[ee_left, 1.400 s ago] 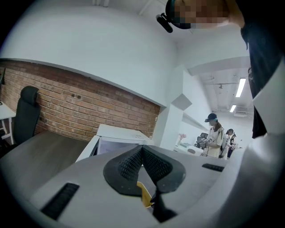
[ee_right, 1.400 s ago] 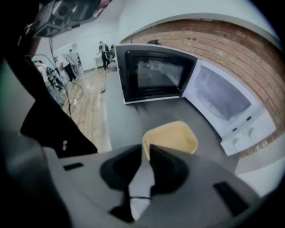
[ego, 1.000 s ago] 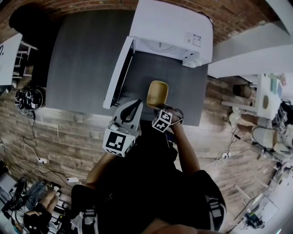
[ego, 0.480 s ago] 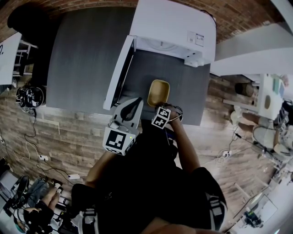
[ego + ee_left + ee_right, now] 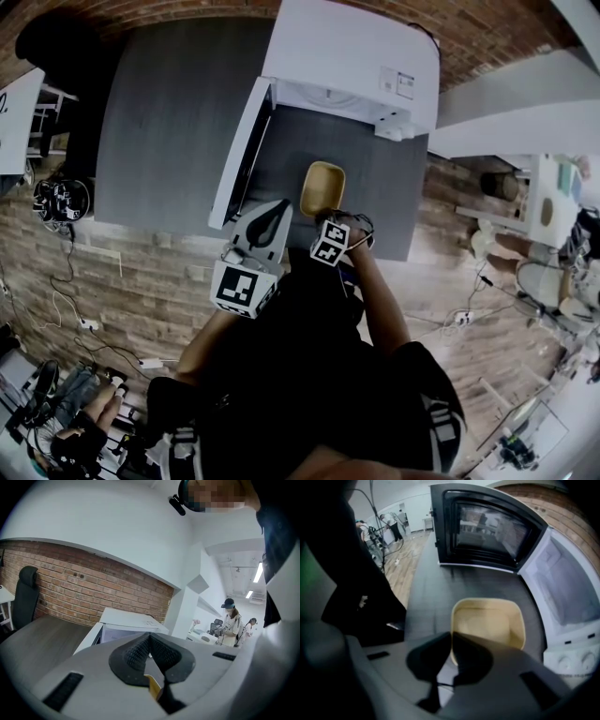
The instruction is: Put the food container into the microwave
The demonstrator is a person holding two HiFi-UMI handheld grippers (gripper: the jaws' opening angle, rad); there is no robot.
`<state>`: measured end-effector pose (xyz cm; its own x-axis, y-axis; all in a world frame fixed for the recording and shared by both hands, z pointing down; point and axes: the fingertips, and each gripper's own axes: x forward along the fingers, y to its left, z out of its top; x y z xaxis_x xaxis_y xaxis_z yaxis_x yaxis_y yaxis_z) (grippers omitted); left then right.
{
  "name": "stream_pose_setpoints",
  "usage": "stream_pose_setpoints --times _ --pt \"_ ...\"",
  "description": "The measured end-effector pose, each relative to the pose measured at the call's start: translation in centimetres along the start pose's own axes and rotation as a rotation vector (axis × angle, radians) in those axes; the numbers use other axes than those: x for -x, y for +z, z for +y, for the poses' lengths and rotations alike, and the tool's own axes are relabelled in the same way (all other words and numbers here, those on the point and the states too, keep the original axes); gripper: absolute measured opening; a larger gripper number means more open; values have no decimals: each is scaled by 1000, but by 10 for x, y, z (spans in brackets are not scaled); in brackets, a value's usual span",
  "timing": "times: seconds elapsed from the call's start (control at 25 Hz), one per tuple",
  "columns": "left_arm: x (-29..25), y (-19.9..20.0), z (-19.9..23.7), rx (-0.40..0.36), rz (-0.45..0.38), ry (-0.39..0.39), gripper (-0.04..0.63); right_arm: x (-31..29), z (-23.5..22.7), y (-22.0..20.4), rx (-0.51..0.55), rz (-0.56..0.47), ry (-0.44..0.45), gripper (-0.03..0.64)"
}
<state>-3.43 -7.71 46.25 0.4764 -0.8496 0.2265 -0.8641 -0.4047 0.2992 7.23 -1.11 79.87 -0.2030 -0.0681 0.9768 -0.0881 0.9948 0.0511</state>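
The tan food container (image 5: pixel 322 187) is over the dark tabletop (image 5: pixel 169 122), in front of the white microwave (image 5: pixel 352 52), whose door (image 5: pixel 239 150) stands open to the left. My right gripper (image 5: pixel 323 217) is shut on the container's near rim. In the right gripper view the jaws pinch that rim of the container (image 5: pixel 487 620), with my right gripper (image 5: pixel 451 641) facing the microwave's empty cavity (image 5: pixel 567 588). My left gripper (image 5: pixel 271 214) hovers beside the door's near end, shut and holding nothing. In the left gripper view my left gripper (image 5: pixel 150 641) has its pads pressed together.
The open door's dark window (image 5: pixel 487 527) stands upright left of the cavity. The microwave's control knobs (image 5: pixel 576 660) are on the right. An office chair (image 5: pixel 56 42) stands at the table's far left. People (image 5: pixel 232 623) work at desks in the background.
Almost nothing has changed. The right gripper and container shifted very slightly toward the microwave; the left gripper stays put.
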Motion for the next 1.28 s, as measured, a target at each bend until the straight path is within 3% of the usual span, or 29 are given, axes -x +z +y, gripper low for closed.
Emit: stream_pose_setpoints --times 0.72,1.04,1.28 --pt "-57 23 -10 -37 -28 41 34 50 -66 14 60 -109 -67 35" --pt "-87 43 -2 -54 -67 106 34 70 -104 18 91 -130 -142 35" --pt "-97 49 12 -38 -82 96 34 87 -126 23 93 -116 -215 35"
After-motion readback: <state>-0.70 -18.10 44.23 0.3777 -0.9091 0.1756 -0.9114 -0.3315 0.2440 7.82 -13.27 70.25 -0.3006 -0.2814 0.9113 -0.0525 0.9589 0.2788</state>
